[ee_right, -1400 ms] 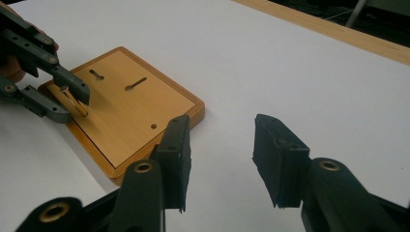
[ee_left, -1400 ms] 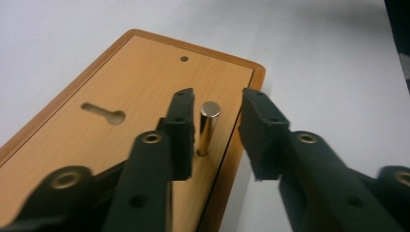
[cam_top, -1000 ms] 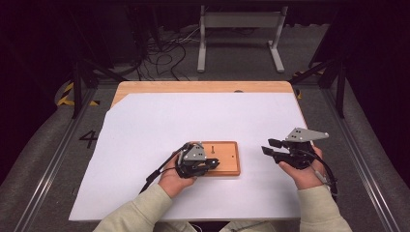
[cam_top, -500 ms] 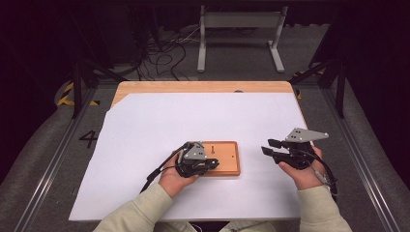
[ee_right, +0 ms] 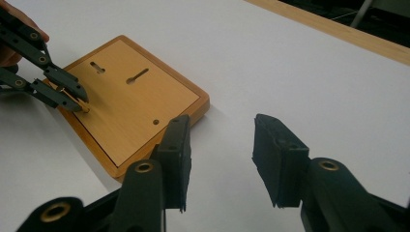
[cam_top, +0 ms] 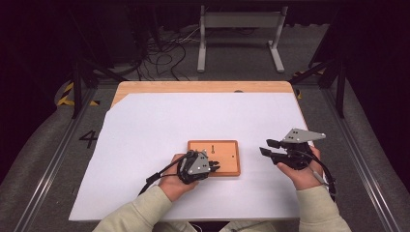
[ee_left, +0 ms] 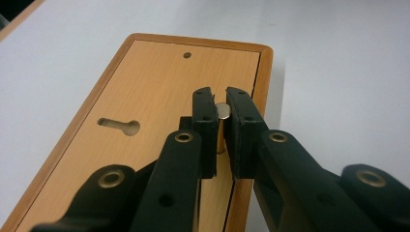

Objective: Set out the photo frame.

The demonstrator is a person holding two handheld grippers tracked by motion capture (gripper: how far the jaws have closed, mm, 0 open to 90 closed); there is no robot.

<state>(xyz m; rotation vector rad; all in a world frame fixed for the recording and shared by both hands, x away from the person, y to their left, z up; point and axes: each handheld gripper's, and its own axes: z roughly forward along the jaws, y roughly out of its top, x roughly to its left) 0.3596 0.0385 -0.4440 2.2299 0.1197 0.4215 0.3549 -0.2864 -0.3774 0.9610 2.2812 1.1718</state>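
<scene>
Peeking out between the black pads of the left gripper (ee_left: 220,126), a small brass-coloured metal pin (ee_left: 222,116) showed just its round top and a strip of its side; the rest was hidden behind the jaws, which were closed on it. Whether its lower end sat in a hole or merely on the surface could not be made out. In the high view the pin was too small to see, and the person's left hand (cam_top: 175,179) covered much of the gripper body.

The rectangular light-wood board with a darker rounded frame (cam_top: 227,153) lay flat on the white sheet covering the table (cam_top: 145,125), near the person's edge and between the two hands. Its face carried a keyhole-shaped slot (ee_left: 118,125) and a small round hole (ee_left: 187,55) near one end; the right gripper view added a second, longer slot (ee_right: 138,76). The pin stood just inside the board's rim, at the side nearest the left hand.

The right gripper (ee_right: 220,162) hovered above bare white sheet just beside the board, its jaws spread wide and holding nothing. The right hand (cam_top: 303,176) gripped it from below, with a cable trailing toward the sleeve.
</scene>
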